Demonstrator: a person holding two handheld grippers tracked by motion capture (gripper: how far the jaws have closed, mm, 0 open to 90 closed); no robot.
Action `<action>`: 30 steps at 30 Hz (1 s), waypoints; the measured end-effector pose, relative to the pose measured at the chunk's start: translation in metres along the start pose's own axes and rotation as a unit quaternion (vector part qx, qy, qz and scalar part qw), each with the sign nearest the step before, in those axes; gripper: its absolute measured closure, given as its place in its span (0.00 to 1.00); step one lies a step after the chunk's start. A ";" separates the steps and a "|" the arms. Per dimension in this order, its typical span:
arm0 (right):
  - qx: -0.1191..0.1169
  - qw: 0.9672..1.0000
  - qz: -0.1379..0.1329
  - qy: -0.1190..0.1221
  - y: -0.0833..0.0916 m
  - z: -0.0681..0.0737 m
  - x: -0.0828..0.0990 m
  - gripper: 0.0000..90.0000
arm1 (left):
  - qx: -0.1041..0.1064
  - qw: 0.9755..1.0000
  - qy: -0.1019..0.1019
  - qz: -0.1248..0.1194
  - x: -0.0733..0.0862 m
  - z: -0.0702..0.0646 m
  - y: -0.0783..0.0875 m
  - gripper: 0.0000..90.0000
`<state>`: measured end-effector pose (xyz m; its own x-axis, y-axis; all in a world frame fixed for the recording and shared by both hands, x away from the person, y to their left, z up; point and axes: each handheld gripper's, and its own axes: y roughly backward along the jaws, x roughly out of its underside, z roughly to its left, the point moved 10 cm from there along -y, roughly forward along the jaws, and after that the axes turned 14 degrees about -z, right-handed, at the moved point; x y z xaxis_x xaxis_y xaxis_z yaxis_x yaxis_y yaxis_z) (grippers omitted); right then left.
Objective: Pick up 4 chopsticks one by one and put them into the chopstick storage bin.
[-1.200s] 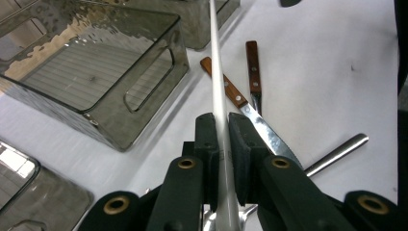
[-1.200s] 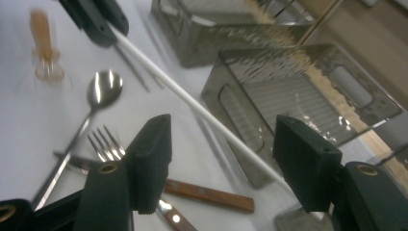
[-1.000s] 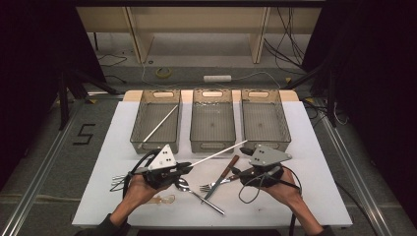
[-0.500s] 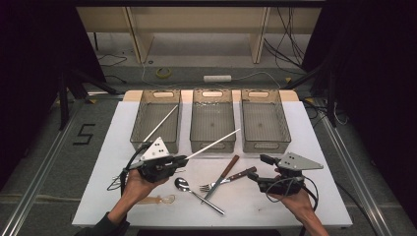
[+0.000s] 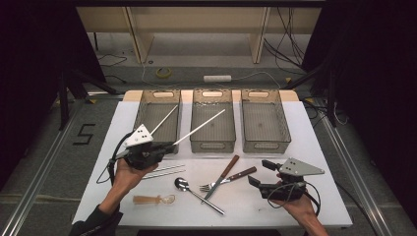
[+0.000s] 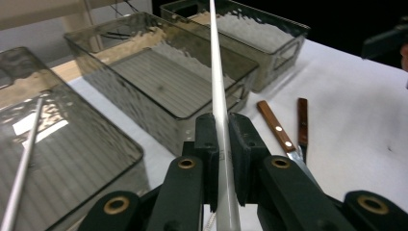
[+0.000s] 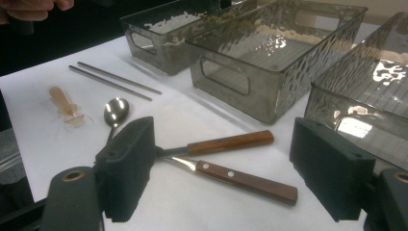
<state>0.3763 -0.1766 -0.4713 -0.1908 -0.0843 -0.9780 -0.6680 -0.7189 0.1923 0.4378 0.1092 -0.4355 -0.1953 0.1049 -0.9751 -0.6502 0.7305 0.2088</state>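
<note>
Between the pressed-together jaws of the left gripper (image 5: 169, 146), a long white chopstick (image 5: 199, 128) is clamped near one end; its free end slants up and away over the middle bin (image 5: 212, 141). The left gripper view confirms the grip: both pads bear on the white chopstick (image 6: 217, 110), which runs on above the ribbed floor of the middle bin (image 6: 120, 45). Compared with the earlier pictures, this gripper has carried the stick off the bench (image 5: 314, 147) toward the left, so that it now hangs near the front of the left bin (image 5: 158, 101), where a matching chopstick (image 5: 164, 119) already leans. This suggests a sort by type, with the held stick about to join its partner.

The right gripper (image 5: 261, 173) rests low over the right part of the bench with its jaws wide apart and nothing between them; they have just been opening. Earlier it sat by the white stick; now it stands clear to the right, which suggests its part in the lift is done.

Ahead of the right gripper (image 7: 221, 168) lie the wooden-handled knife (image 7: 226, 142) and the wooden-handled fork (image 7: 245, 180). Farther out lie a spoon (image 5: 183, 185), two thin metal chopsticks (image 5: 164, 170) and a small amber-handled utensil (image 5: 152, 199). These remain unsorted. The right bin (image 5: 262, 145) holds nothing.
</note>
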 end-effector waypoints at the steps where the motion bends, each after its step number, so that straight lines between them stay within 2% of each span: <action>1: -0.001 1.000 -0.001 -0.002 0.000 0.000 0.000 0.27 | -0.004 1.000 0.002 -0.001 -0.001 0.003 0.000 0.91; 6: 0.002 1.000 0.000 -0.005 0.002 -0.001 0.001 0.27 | -0.017 1.000 0.016 0.002 0.001 0.016 -0.002 0.91; 9: 0.001 1.000 0.000 -0.006 0.003 -0.001 0.002 0.27 | -0.023 1.000 0.014 0.005 0.001 0.022 -0.002 0.91; 14: 0.000 1.000 0.003 -0.008 0.004 0.000 0.003 0.27 | -0.041 0.999 0.026 -0.005 -0.004 0.036 -0.002 0.91; 16: -0.001 1.000 0.002 -0.008 0.004 0.000 0.003 0.27 | -0.050 0.998 0.024 -0.006 -0.005 0.042 -0.002 0.91; 24: -0.006 1.000 0.004 -0.006 0.004 0.003 0.004 0.26 | -0.096 0.995 0.030 -0.007 -0.008 0.072 -0.006 0.91; 30: -0.008 1.000 0.004 -0.006 0.004 0.003 0.003 0.26 | -0.129 0.991 0.034 0.002 -0.001 0.094 -0.004 0.91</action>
<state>0.3711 -0.1777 -0.4737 -0.2053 -0.0825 -0.9752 -0.6552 -0.7287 0.1996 0.5096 0.1699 -0.4422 -0.2414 0.0549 -0.9689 -0.8143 0.5317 0.2330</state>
